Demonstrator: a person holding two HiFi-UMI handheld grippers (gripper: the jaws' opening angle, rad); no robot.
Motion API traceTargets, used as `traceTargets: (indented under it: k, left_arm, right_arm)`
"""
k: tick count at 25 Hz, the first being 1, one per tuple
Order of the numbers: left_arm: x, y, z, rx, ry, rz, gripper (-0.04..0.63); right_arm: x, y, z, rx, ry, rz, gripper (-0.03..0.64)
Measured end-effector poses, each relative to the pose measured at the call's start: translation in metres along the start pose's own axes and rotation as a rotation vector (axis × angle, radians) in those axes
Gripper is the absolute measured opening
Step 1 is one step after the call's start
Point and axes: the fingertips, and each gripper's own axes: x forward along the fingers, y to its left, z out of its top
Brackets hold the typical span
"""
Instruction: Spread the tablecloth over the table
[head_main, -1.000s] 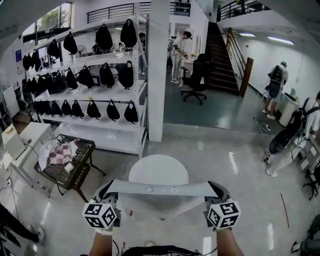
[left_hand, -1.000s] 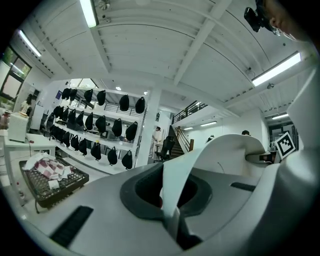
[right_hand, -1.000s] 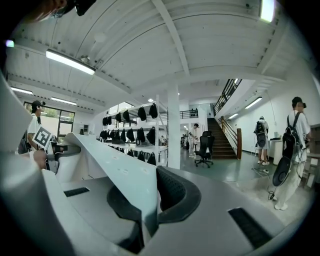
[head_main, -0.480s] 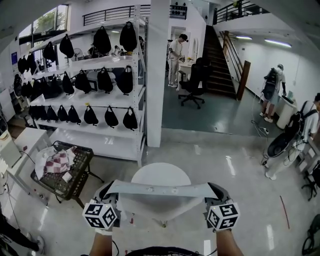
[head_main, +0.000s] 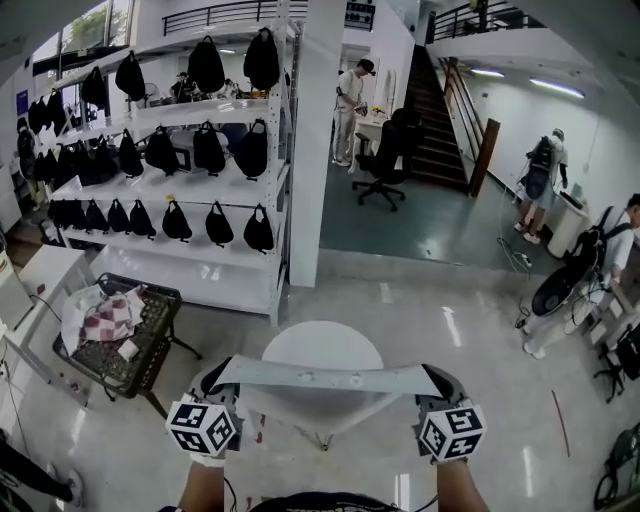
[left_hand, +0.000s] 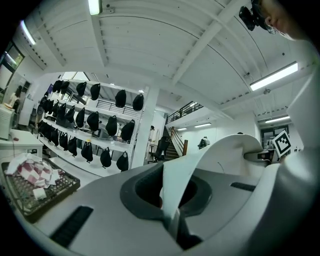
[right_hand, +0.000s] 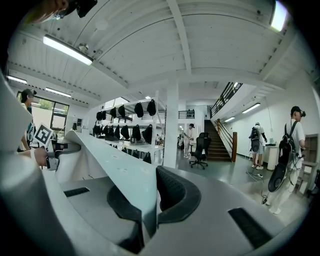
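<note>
Since a second ago the round white counter (head_main: 322, 345) sits lower in the head view, just beyond the cloth. Left gripper (head_main: 218, 385) and right gripper (head_main: 437, 385) are each clamped on an end of the pale grey fabric tablecloth (head_main: 320, 376). It hangs taut and level between them, presumably so it can be laid flat over the top.

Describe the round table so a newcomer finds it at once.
Start at the white pillar in mid-hall and drop straight down the glossy floor. The round white table stands there, just beyond the pale tablecloth held stretched in the foreground. Unlike the black mesh cart to its left, it is white and round.
</note>
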Motion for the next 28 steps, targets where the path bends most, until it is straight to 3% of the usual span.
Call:
traceTargets:
  k: [13,28]
  left_arm:
    - [0.005,-0.009,-0.001,0.003,-0.001,-0.011,0.020]
    - [0.048,-0.010,0.015,0.028,-0.006,0.041,0.020]
  right_arm:
    - [0.001,-0.012,0.002,0.009,-0.009,0.009,0.031]
    - [0.054,-0.044,0.020,0.034,-0.054,0.074,0.031]
